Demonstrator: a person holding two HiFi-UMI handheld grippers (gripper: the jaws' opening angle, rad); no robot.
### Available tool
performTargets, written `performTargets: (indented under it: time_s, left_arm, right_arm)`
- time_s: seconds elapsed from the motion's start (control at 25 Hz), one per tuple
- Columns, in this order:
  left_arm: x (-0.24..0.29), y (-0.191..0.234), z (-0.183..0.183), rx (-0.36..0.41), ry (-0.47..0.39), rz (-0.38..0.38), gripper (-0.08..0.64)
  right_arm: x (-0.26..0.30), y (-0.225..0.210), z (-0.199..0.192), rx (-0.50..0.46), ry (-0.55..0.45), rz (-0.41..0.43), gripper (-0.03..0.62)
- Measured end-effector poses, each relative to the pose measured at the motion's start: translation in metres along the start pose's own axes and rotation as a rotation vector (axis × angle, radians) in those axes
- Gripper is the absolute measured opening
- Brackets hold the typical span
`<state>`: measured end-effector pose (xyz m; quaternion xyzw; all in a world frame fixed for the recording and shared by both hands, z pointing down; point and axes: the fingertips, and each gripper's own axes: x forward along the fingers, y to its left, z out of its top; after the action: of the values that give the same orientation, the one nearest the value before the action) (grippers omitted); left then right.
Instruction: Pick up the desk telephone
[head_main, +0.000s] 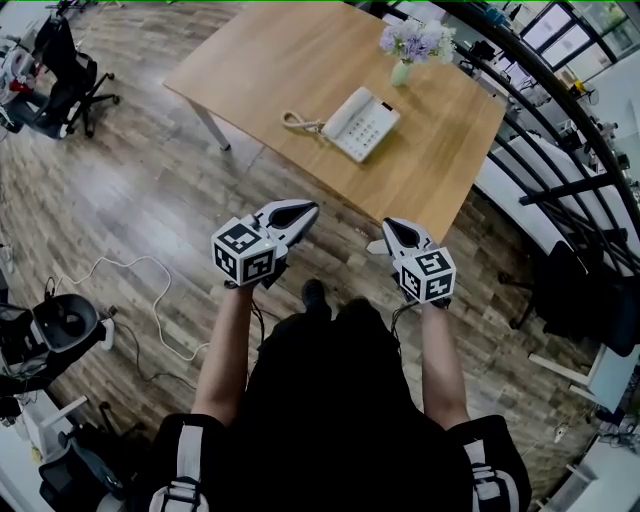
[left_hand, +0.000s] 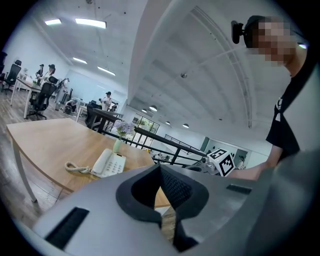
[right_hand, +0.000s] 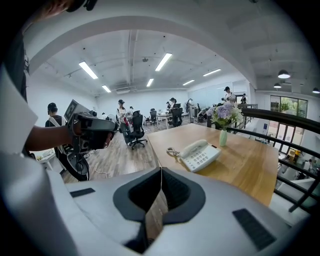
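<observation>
Nothing is done yet: my left tongs (head_main: 303, 209) and right tongs (head_main: 391, 226) are both closed on nothing, well short of the table (head_main: 268, 62), where the desk telephone (head_main: 358, 122) lies untouched, so the reach, grip and lift all remain.

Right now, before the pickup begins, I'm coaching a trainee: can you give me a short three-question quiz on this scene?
1. True or false: the left tongs and the right tongs are both shut and empty.
2. The desk telephone lies: A) on the wooden table, near the vase of flowers; B) in the left tongs; C) in the right tongs.
3. In the head view, on which side of the telephone does the coiled cord lie?
Key: 1 true; 2 A; 3 left.
</observation>
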<state>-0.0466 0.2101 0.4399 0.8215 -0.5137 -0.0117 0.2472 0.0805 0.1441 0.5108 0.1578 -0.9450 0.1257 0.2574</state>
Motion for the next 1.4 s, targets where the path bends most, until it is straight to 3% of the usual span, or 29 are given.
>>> performTargets:
  time_s: [0.48,0.88,1.4]
  left_arm:
    - [0.010,0.003,-0.001,-0.027,-0.003,-0.011,0.020]
    - [0.029,0.024,0.010,-0.033,0.022,0.016,0.020]
    - [0.080,0.047,0.017,-0.058,0.081,0.027,0.020]
  right_arm:
    - [0.000,-0.007,-0.012,0.014,0.034,-0.001,0.025]
    - [0.024,-0.023,0.001,-0.002,0.053,0.037,0.025]
    - [0.039,-0.082,-0.005,0.024,0.106,0.043,0.025]
